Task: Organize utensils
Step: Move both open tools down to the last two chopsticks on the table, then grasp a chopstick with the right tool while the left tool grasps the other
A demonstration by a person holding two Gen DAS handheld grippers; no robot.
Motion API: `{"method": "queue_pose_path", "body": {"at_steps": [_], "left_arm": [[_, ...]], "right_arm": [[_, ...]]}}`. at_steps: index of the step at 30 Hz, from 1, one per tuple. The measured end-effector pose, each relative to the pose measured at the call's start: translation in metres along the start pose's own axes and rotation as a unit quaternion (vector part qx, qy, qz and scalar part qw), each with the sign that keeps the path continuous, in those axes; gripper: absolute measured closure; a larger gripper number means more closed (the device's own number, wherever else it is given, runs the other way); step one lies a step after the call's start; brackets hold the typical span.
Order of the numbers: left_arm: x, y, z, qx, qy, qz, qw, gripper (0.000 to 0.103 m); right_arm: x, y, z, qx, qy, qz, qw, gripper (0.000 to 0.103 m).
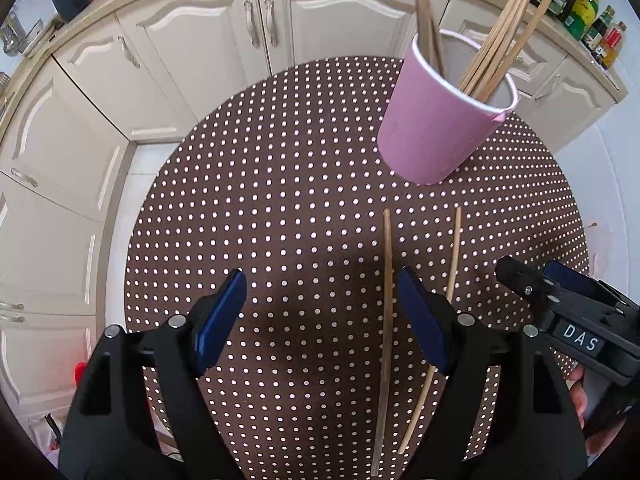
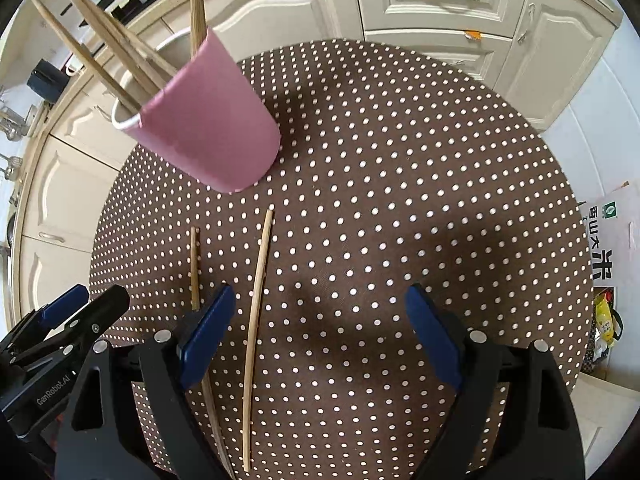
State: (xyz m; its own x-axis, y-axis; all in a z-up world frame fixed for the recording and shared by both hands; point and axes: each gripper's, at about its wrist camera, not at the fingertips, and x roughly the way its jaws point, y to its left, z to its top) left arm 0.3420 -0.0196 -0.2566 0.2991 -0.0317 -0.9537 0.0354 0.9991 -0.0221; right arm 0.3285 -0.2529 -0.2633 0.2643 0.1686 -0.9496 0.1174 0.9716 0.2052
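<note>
Two loose chopsticks lie side by side on the round dotted table (image 1: pixel 280 200). The darker chopstick (image 1: pixel 386 320) (image 2: pixel 195 268) lies left of the paler chopstick (image 1: pixel 451 276) (image 2: pixel 258 320). Behind them stands a pink paper cup (image 1: pixel 440 120) (image 2: pixel 212 120) holding several chopsticks. My left gripper (image 1: pixel 322 316) hangs open over the table, its right pad between the two sticks and the darker one just inside the jaws. My right gripper (image 2: pixel 320 336) is open too, with the paler stick just inside its left pad. Each gripper shows at the edge of the other's view.
Cream kitchen cabinets (image 1: pixel 192 60) (image 2: pixel 440 12) curve around behind the table. Bottles (image 1: pixel 592 16) line the counter at right. A printed bag (image 2: pixel 612 236) and a yellow packet (image 2: pixel 604 320) sit beyond the table's right edge. A hand (image 1: pixel 580 400) holds the right gripper.
</note>
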Motion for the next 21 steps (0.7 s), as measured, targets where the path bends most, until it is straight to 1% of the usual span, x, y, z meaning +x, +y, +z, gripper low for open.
{"method": "queue_pose_path", "body": {"at_steps": [9,11,15,16,18,19,20,21], "left_arm": [[0.019,0.007,-0.004,-0.007,0.023,0.004,0.9997,0.026],[0.022,0.01,-0.004,-0.008,0.025,0.004,0.9996,0.026],[0.027,0.015,-0.004,-0.016,0.031,0.003,0.9994,0.026],[0.028,0.017,-0.004,-0.02,0.031,0.006,0.9993,0.026],[0.027,0.022,-0.004,-0.03,0.023,0.013,0.9992,0.026],[0.027,0.024,-0.004,-0.034,0.02,0.013,0.9991,0.026],[0.026,0.026,-0.004,-0.039,0.017,0.012,0.999,0.026],[0.027,0.028,-0.004,-0.043,0.018,0.011,0.9989,0.026]], "right_arm": [[0.019,0.021,-0.014,-0.004,0.011,0.0,1.0,0.021],[0.022,0.027,-0.015,-0.008,0.011,-0.001,1.0,0.024],[0.031,0.035,-0.019,0.004,0.019,0.004,1.0,0.037],[0.034,0.037,-0.02,0.009,0.02,0.007,1.0,0.037],[0.035,0.042,-0.023,0.011,0.007,-0.003,1.0,0.037],[0.035,0.047,-0.025,0.006,0.001,-0.012,1.0,0.04],[0.036,0.049,-0.026,0.004,-0.002,-0.016,1.0,0.042],[0.036,0.052,-0.027,0.003,-0.009,-0.02,1.0,0.049]]}}
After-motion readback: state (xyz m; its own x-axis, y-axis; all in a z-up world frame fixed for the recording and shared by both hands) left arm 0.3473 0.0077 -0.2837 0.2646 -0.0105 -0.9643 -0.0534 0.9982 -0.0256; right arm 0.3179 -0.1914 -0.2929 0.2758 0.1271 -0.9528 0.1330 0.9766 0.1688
